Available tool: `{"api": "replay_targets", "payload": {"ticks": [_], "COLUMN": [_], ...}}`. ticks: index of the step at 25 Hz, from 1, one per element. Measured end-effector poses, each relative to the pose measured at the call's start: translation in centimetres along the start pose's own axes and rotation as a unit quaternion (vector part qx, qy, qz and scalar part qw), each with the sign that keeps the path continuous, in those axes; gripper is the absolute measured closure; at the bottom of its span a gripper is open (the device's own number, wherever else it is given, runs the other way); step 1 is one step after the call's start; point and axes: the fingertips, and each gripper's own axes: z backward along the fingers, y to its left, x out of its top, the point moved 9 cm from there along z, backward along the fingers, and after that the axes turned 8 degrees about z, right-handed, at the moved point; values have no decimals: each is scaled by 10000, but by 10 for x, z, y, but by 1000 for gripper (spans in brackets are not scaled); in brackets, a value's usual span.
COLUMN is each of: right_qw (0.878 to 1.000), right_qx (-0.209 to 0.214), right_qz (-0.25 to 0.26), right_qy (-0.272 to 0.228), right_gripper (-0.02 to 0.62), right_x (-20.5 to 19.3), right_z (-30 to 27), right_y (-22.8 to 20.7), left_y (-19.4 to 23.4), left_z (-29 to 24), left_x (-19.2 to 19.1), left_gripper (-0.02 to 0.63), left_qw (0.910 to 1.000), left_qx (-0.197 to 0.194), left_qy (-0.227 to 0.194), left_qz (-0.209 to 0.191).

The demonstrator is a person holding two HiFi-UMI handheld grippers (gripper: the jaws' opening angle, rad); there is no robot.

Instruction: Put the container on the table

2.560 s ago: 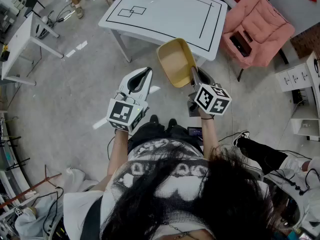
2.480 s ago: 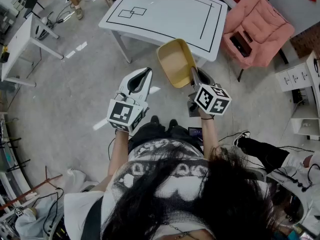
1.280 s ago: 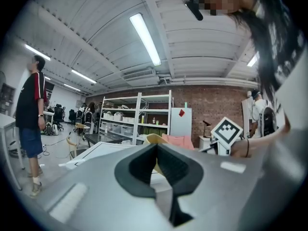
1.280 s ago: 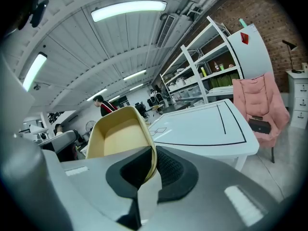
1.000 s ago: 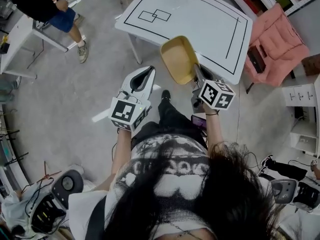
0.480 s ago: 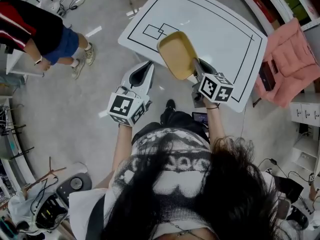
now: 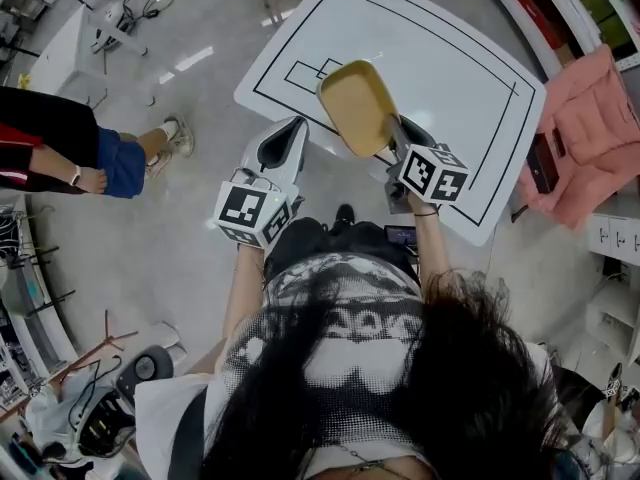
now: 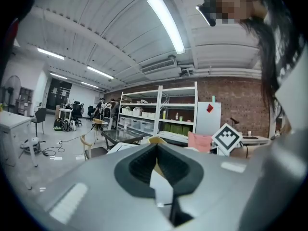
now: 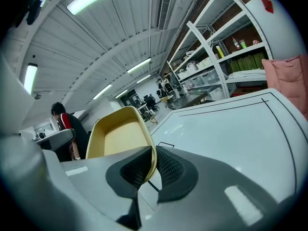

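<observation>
A yellow, empty container (image 7: 358, 106) hangs tilted over the near edge of the white table (image 7: 460, 78), above its black outline. My right gripper (image 7: 392, 148) is shut on the container's near rim. In the right gripper view the two dark pads (image 9: 169, 170) pinch the thin yellow wall of the container (image 9: 120, 136), with the table (image 9: 231, 134) beyond. My left gripper (image 7: 292, 130) is level with the table's near corner, left of the container. A narrow gap shows between the pads of my left gripper (image 8: 156, 170) with nothing in it, and the container (image 8: 156, 140) peeks above them.
A person in blue shorts (image 7: 70, 153) stands on the floor at the left. A pink chair (image 7: 580, 128) stands right of the table and a white drawer unit (image 7: 615, 233) lies beyond it. Cables and gear (image 7: 100, 418) lie at the lower left. Shelving (image 8: 159, 107) stands ahead.
Both grippers have moved forward to the table. The container, earlier short of the edge, now hangs over the table's near side. The person at the left has shifted down the picture.
</observation>
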Motion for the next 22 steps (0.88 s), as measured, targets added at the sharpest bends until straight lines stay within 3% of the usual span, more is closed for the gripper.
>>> {"api": "replay_targets", "payload": {"ticks": [12, 22], "right_qw": [9997, 9965], "right_qx": [-217, -799], "right_qz": [-75, -240], "right_qy": [111, -11], "right_gripper": [565, 565], "right_x": [5, 31], "right_z": [-12, -60], "right_y": [-6, -9], "left_y": [17, 80], "left_z": [-21, -71], "left_x": [6, 27], "left_gripper": [606, 606], "left_qw": [9997, 9966], "left_qx": [-241, -761], "left_qy": [96, 294], "left_qz": [-1, -86]}}
